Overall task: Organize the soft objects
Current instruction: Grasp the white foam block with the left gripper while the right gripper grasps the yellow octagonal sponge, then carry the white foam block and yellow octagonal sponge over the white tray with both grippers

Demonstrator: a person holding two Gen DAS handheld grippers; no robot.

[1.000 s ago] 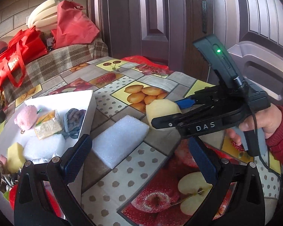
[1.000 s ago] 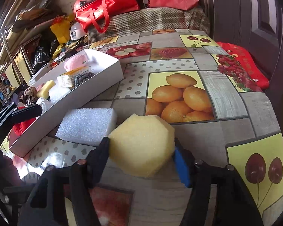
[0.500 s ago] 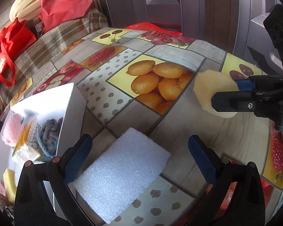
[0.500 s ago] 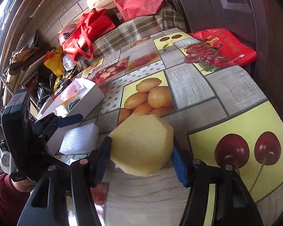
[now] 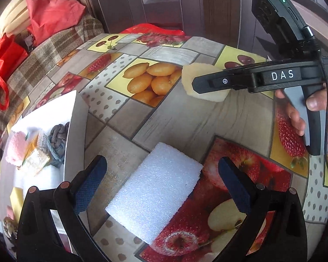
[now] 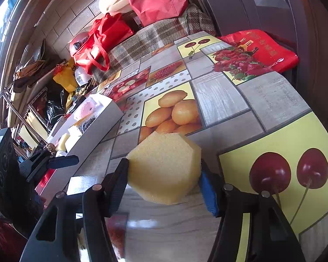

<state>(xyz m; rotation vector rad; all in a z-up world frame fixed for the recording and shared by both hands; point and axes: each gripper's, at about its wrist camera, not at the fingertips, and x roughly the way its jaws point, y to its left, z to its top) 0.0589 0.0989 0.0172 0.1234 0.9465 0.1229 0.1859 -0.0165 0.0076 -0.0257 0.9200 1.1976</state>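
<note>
1. Nearest in the left wrist view, the left gripper (image 5: 161, 183) stands spread wide, its pads touching nothing; the white foam block (image 5: 155, 194) lies flat on the fruit-print tablecloth (image 5: 129, 118) between them.
2. Just left of the block stands the white box (image 5: 75, 131); inside lie a pink soft piece (image 5: 15, 148) and a grey knitted piece (image 5: 58, 139).
3. Farther right, the right gripper (image 6: 164, 181) pinches the yellow sponge (image 6: 164, 166) from both sides; the sponge is near the printed oranges.
</note>
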